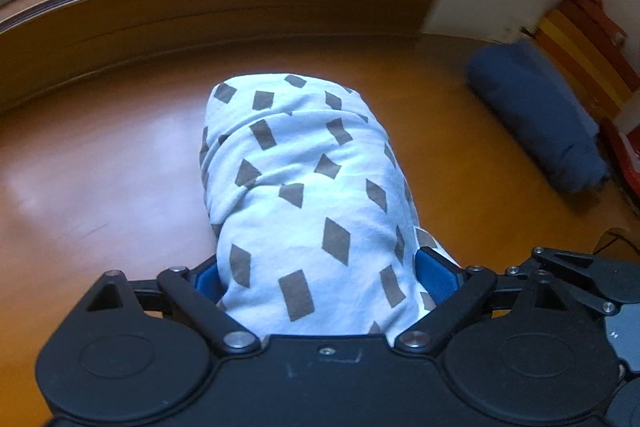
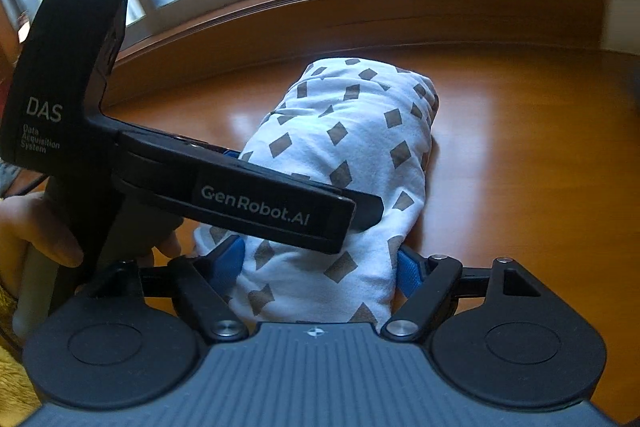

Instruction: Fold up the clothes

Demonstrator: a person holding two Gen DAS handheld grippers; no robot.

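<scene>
One patterned bundle [image 1: 308, 187] sits gripped between two claws; one navy roll [image 1: 536, 119] nearby.

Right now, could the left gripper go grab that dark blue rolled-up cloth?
Probably not yet. The left gripper is full: the spotted white bundle sits between its blue pads. The dark blue roll lies apart with bare wooden floor between, so nothing else blocks it.
</scene>
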